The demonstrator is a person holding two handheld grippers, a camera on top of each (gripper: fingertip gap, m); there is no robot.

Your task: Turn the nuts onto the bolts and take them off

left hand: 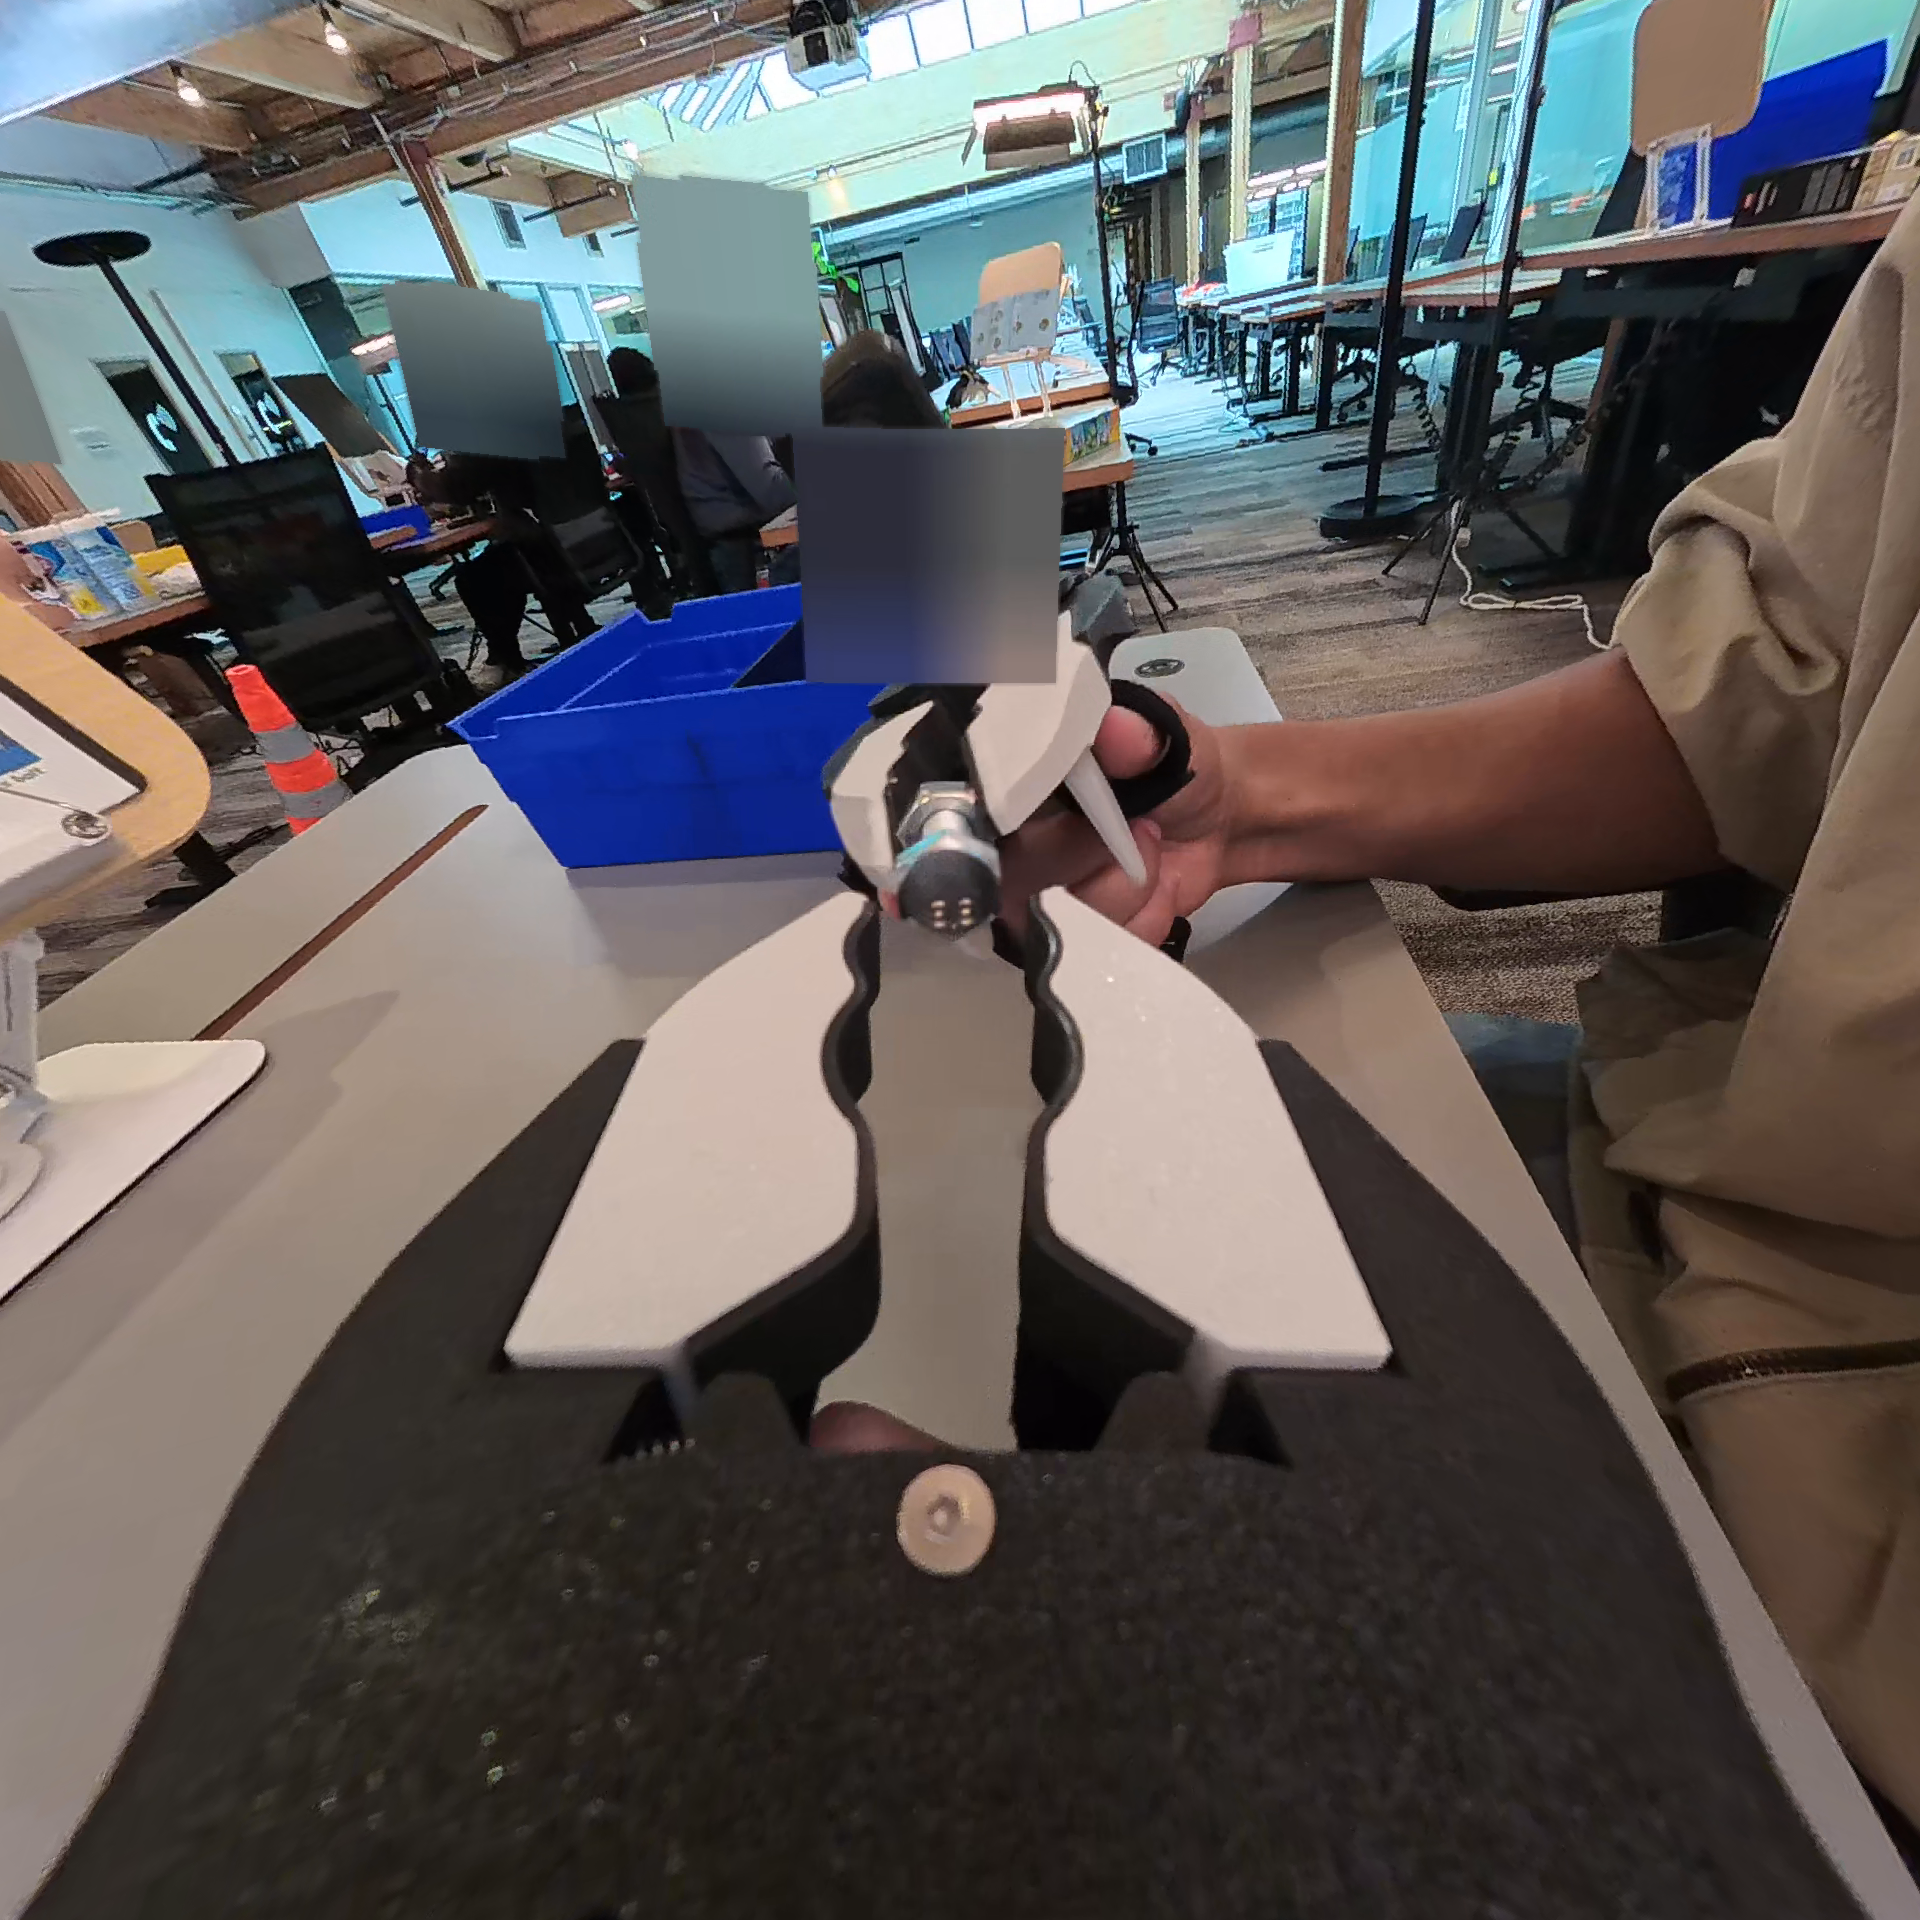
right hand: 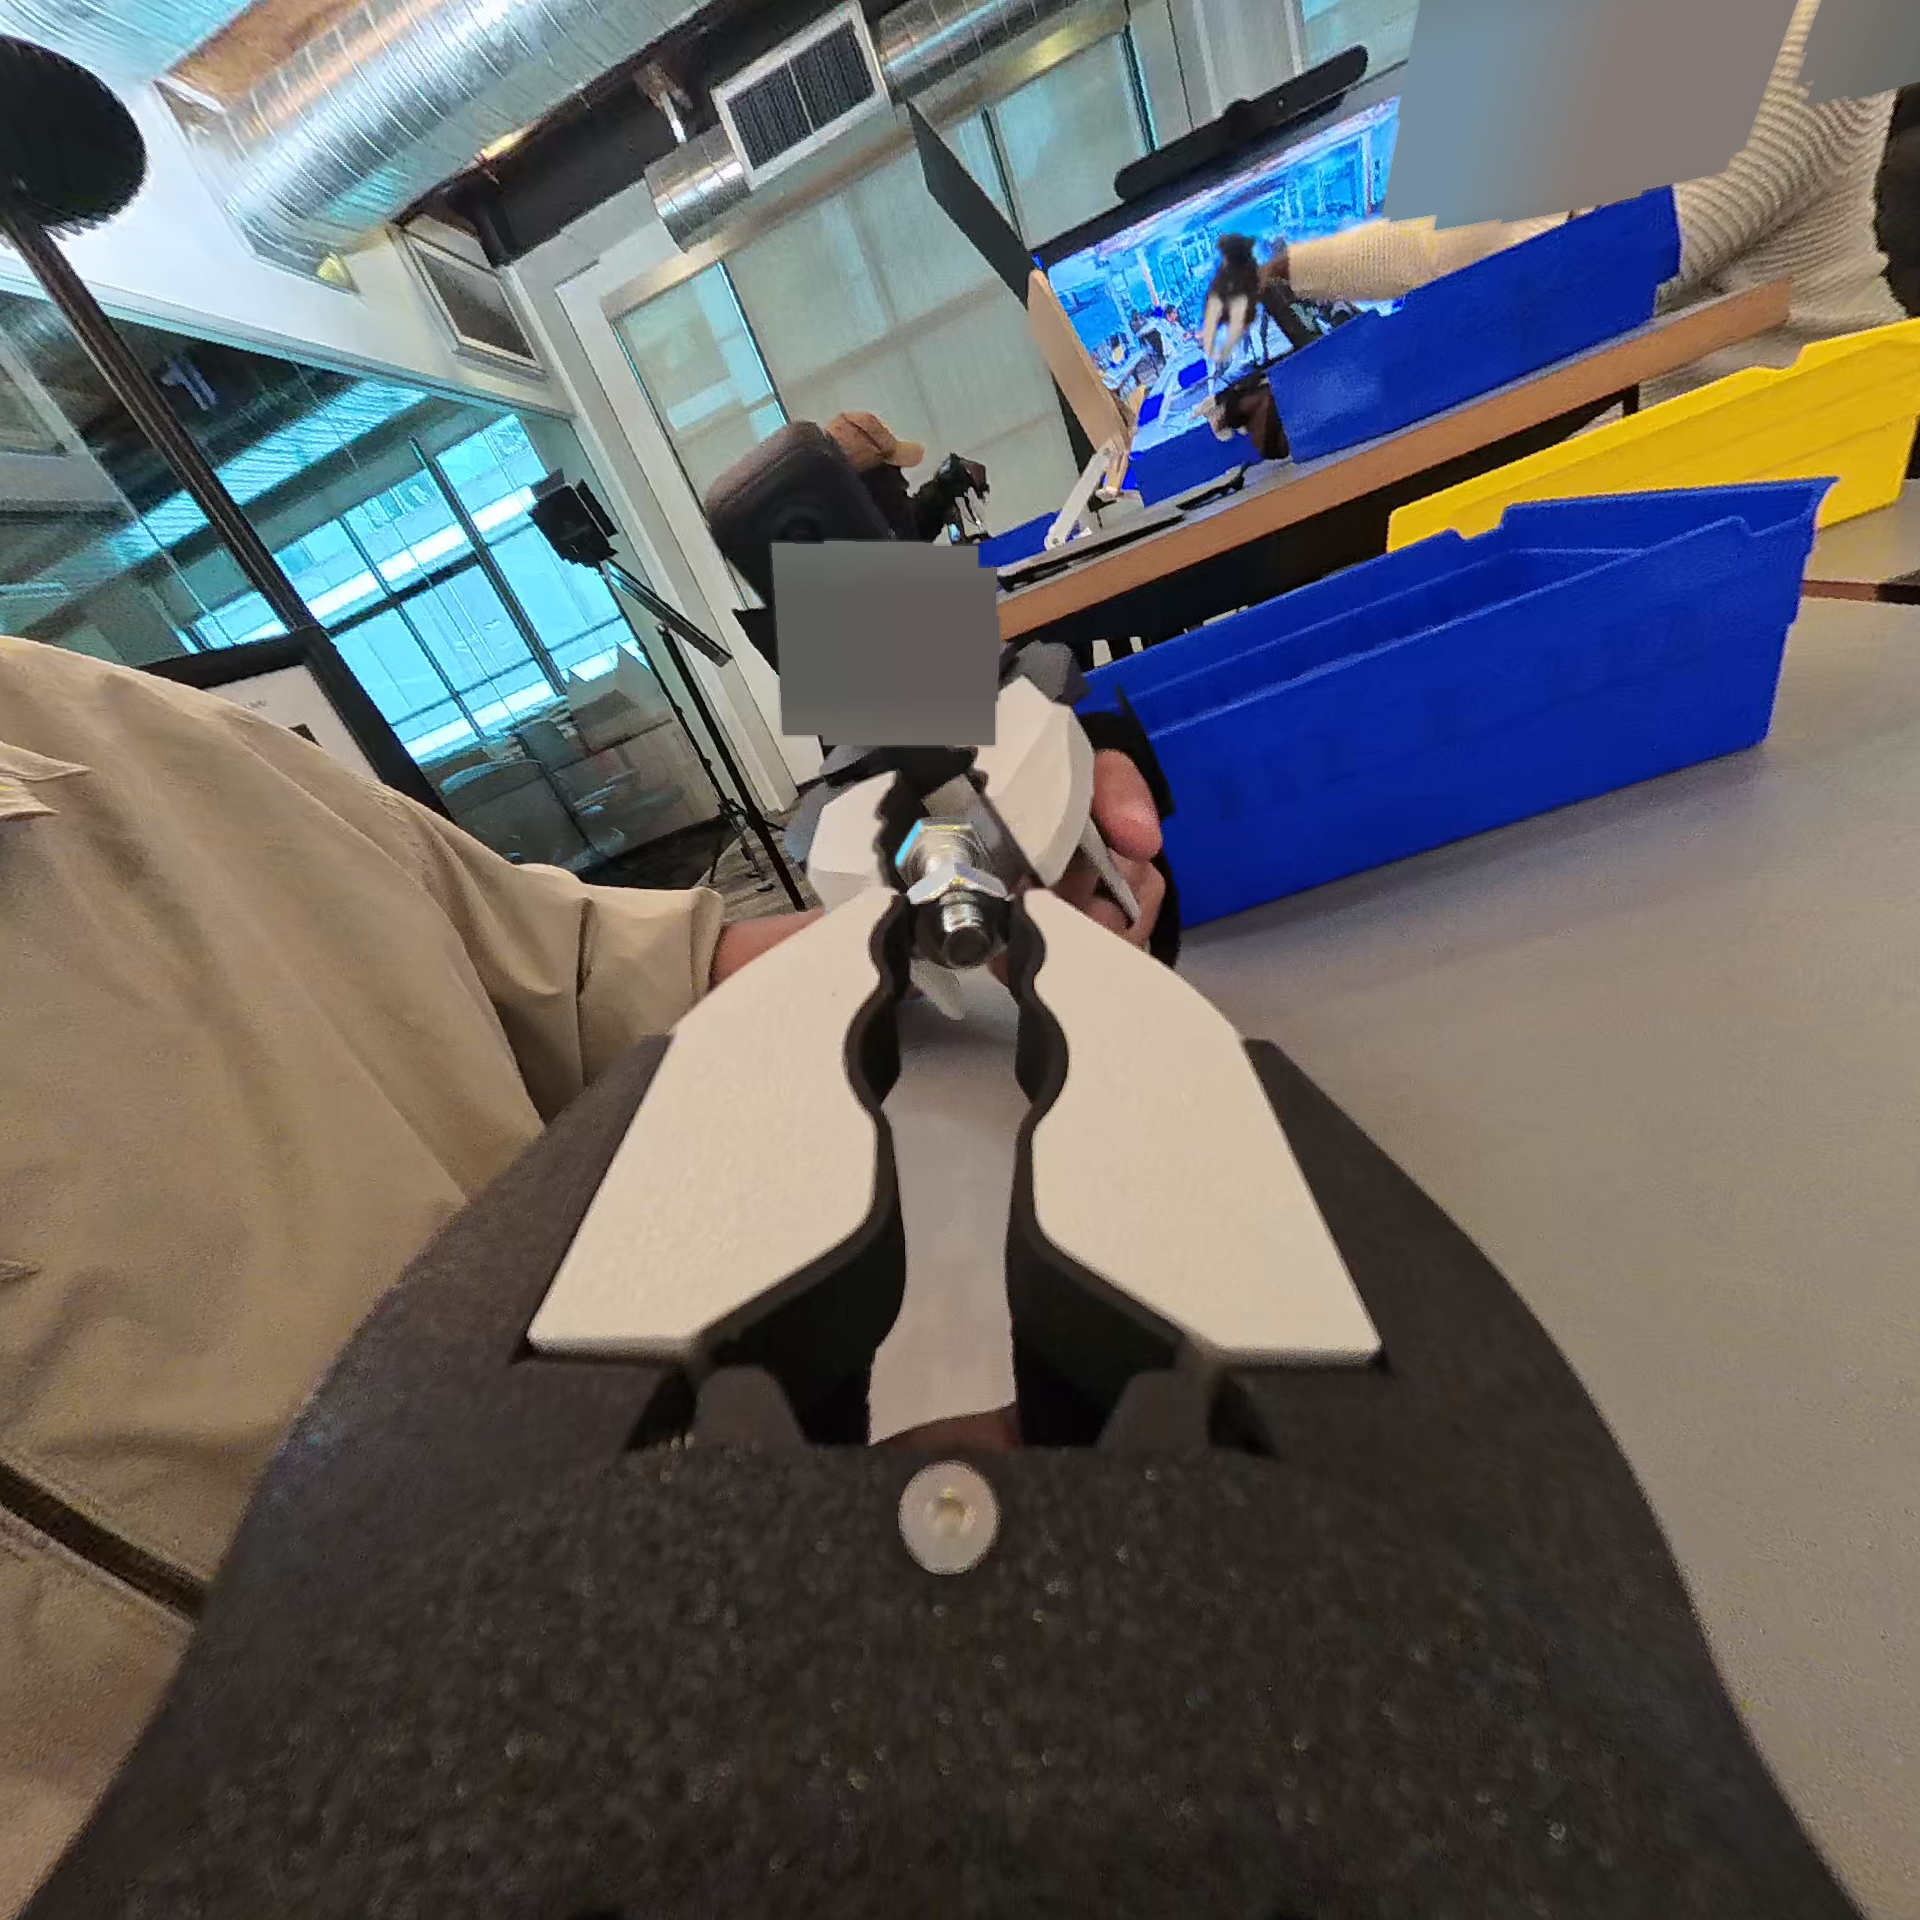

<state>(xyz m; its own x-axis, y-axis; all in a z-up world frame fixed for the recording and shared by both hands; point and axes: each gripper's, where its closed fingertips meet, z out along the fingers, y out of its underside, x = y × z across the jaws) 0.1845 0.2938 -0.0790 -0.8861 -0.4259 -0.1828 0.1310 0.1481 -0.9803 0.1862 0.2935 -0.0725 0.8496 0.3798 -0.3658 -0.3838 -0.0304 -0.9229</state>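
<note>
A silver bolt [left hand: 940, 902] is held in the air between both grippers, above the grey table [left hand: 468, 987]. In the left wrist view its marked head faces the camera, between the tips of my left gripper [left hand: 951, 920], which is closed on it. My right gripper [left hand: 935, 816] faces it from beyond and grips farther along the shank. In the right wrist view the threaded end [right hand: 964, 938] points at the camera. A hex nut [right hand: 951, 885] sits on it between the tips of my right gripper [right hand: 961, 920]. My left gripper [right hand: 935, 805] holds the far end.
A blue bin [left hand: 665, 748] stands on the table just behind the grippers and also shows in the right wrist view [right hand: 1455, 707], with a yellow bin [right hand: 1714, 416] beyond it. A white stand base [left hand: 135, 1070] is at the left. The person's beige sleeve [left hand: 1766, 727] is close on the right. My two grippers' fingertips are within a few centimetres of each other.
</note>
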